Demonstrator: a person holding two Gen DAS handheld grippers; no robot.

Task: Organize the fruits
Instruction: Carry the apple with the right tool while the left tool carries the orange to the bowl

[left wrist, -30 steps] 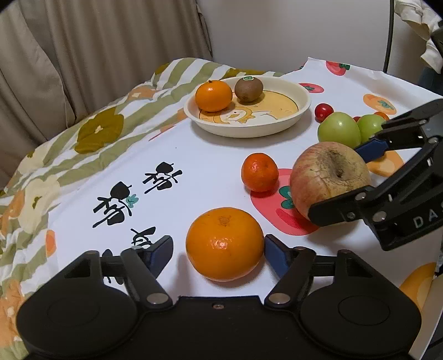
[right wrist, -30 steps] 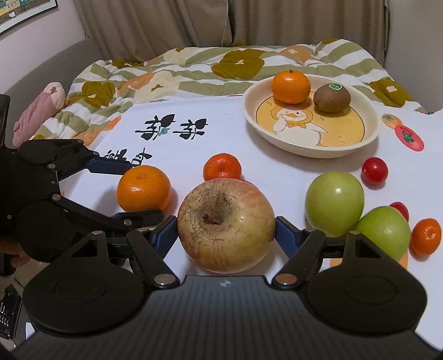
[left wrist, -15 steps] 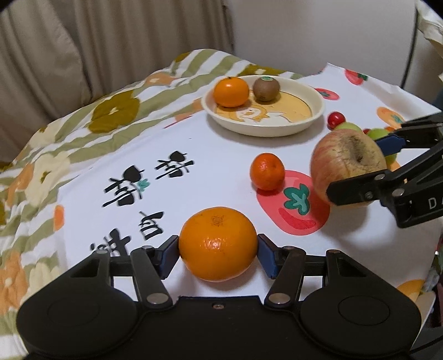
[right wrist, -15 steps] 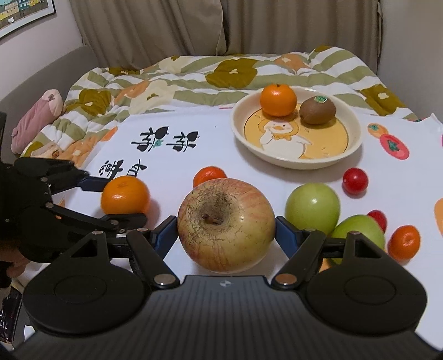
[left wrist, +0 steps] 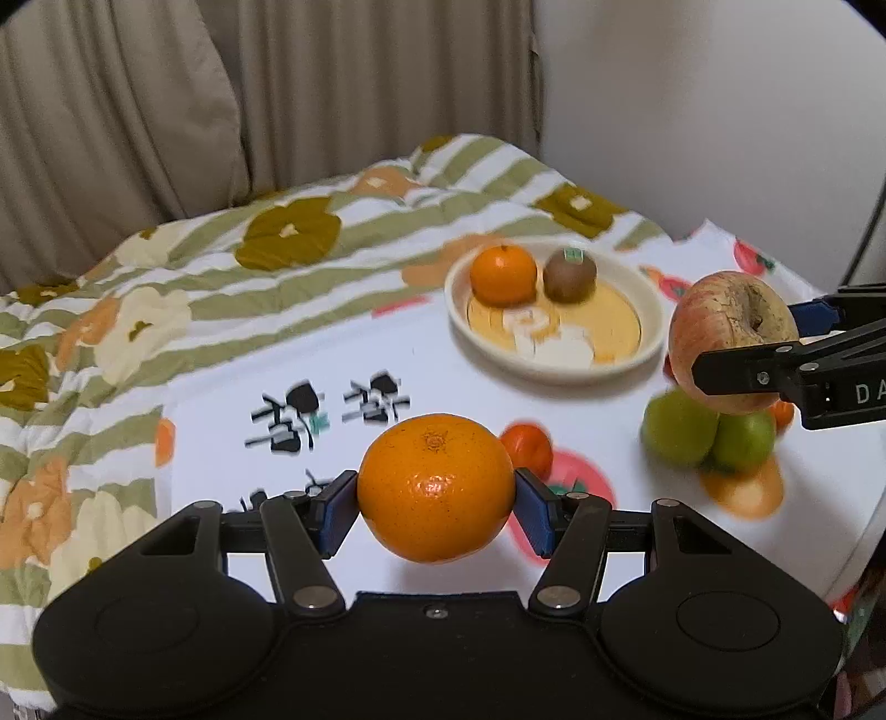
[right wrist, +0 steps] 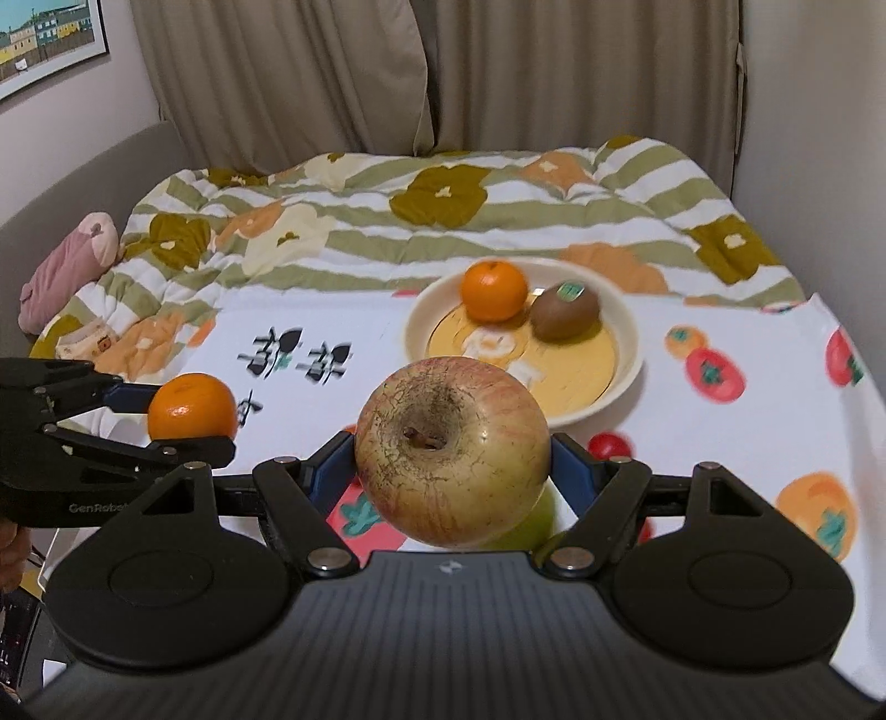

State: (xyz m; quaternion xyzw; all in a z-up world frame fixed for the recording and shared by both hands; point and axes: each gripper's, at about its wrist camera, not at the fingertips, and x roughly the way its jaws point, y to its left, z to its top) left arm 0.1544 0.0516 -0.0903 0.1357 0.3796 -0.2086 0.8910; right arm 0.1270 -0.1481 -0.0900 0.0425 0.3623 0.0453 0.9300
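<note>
- Covering the far half of both views, a striped floral quilt is spread up to the curtains; a framed picture is seen on the wall at the upper left of the right wrist view.
- A white printed cloth is laid over the near part; its right edge is seen dropping away beside the green apples, and a wide bare stretch is left between the black characters and the plate.
- The black brush-style characters on the cloth are blurred and cannot be read.
- A cream plate with a cartoon figure is set at the far side of the cloth; a small orange and a kiwi with a green sticker, unreadable, are held in it, touching each other.
- The right gripper is angled downward toward the plate, its blue pads pinching a russeted apple from both sides, clear of the cloth.
- The left gripper is angled downward likewise; its jaws have just been closing and are clamped on a large orange, which is lifted off the cloth.
- "GenRobot" lettering, partly cut off, is read on the left gripper's body in the right wrist view; "DA" is read on the right gripper's body in the left wrist view.
- Two green apples are left side by side on the cloth beneath the held apple.
- A small mandarin is left on the cloth just behind the held orange.
- A cherry tomato is seen on the cloth near the plate's front rim.
</note>
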